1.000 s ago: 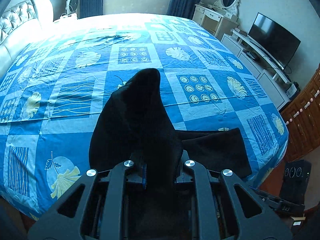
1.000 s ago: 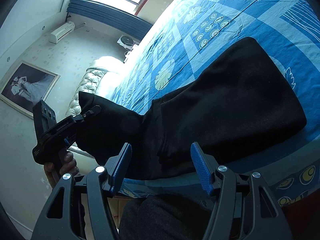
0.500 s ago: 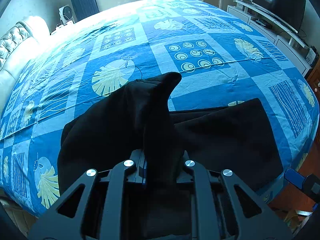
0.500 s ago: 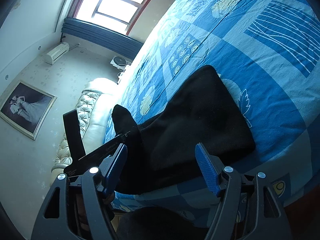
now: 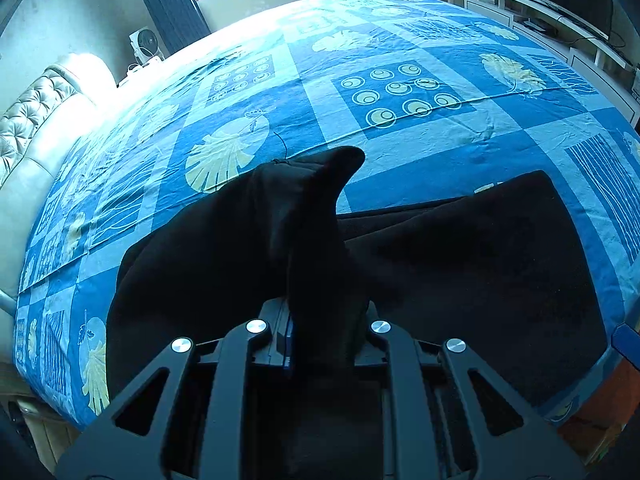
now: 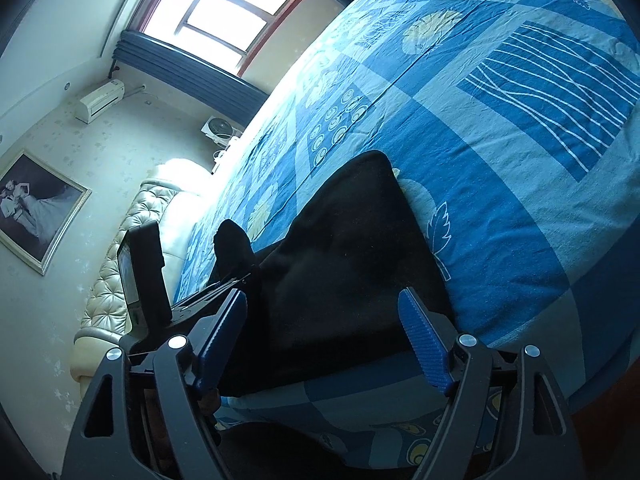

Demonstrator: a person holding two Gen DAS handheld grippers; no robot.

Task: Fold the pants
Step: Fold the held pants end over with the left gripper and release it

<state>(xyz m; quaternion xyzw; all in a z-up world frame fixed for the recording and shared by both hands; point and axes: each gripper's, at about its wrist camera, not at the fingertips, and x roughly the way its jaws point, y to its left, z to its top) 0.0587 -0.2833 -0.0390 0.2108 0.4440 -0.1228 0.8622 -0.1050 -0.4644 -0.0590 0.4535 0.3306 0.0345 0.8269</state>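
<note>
Black pants (image 5: 460, 264) lie folded along the near edge of a bed with a blue patterned cover (image 5: 400, 40). My left gripper (image 5: 324, 320) is shut on a bunch of the black cloth, which rises in a peak over its fingers and hides the tips. In the right wrist view the pants (image 6: 340, 264) spread out ahead of my right gripper (image 6: 322, 300). Its jaws are opening, the blue pads (image 6: 424, 344) stand wide apart, and neither presses on the cloth. The left gripper (image 6: 240, 279) shows at the left of that view, holding the raised fold.
A tufted white headboard (image 5: 36, 112) runs along the bed's left side, with a small fan (image 5: 146, 42) beside it. A white TV stand (image 5: 560, 24) lines the right wall. A framed picture (image 6: 36, 208) and an air conditioner (image 6: 100, 100) hang on the wall.
My left gripper has come down towards the bed with the cloth still in it, and more of the pants now lies flat. The right gripper's jaws have widened.
</note>
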